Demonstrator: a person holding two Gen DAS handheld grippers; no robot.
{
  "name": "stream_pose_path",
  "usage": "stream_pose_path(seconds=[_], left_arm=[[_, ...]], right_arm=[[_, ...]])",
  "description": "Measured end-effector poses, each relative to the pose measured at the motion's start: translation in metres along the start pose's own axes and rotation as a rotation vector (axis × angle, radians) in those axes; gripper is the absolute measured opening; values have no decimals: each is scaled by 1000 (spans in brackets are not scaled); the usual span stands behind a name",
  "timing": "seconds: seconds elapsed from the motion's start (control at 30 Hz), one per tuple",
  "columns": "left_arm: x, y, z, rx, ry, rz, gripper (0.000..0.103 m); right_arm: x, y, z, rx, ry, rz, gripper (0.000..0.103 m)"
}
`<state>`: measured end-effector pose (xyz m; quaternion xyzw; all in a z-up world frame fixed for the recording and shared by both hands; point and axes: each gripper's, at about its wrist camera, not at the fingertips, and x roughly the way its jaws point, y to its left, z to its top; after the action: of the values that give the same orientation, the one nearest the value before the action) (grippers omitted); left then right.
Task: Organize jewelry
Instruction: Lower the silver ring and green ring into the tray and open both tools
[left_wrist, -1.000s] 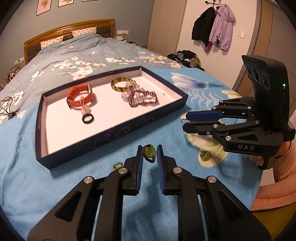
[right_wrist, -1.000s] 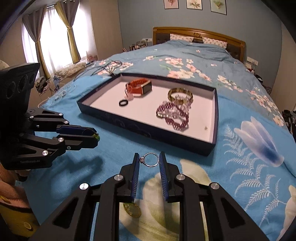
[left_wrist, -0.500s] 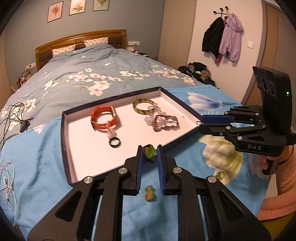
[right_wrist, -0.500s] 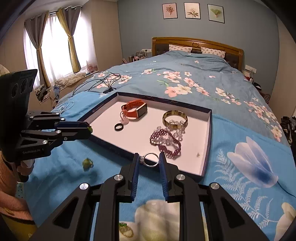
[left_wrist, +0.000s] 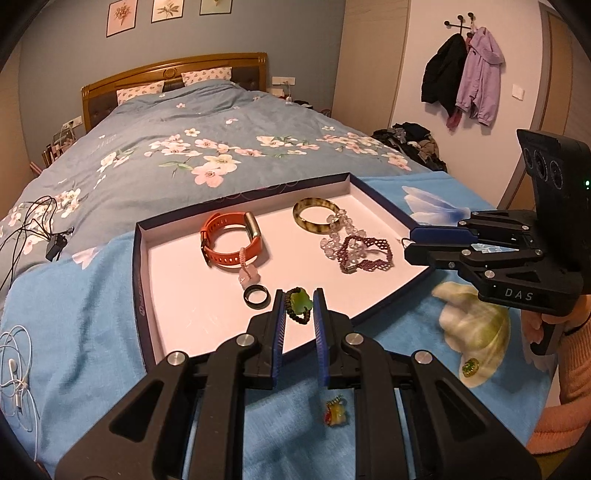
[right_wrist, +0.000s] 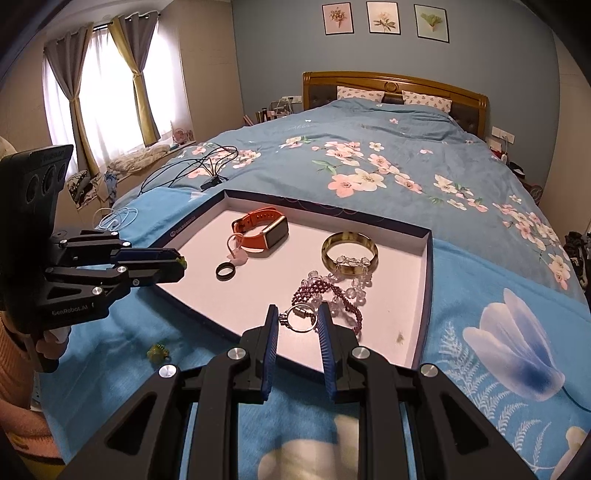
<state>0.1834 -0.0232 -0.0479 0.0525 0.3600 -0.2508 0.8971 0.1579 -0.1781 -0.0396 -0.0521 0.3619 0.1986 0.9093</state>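
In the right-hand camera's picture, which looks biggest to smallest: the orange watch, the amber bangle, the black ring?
1. orange watch and amber bangle: look about alike, so I won't rank them.
2. black ring: clearly smallest.
All lie in the tray.

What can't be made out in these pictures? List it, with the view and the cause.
- Speck on the tray floor, right wrist view: too small to identify.
- Gold piece on the blanket, left wrist view: too small for detail.
- Charm, left wrist view: partly behind the left gripper.
- Silver ring in the right gripper: its setting is tiny.
- Right hand, left wrist view: mostly behind the gripper body.
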Motion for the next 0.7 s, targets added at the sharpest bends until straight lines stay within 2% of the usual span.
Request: stream_pose_path(seconds=[0.7], left_arm=[[37, 14, -3, -39, 69, 20, 15]], right_arm=[[44, -11, 3, 27, 91, -8, 20]])
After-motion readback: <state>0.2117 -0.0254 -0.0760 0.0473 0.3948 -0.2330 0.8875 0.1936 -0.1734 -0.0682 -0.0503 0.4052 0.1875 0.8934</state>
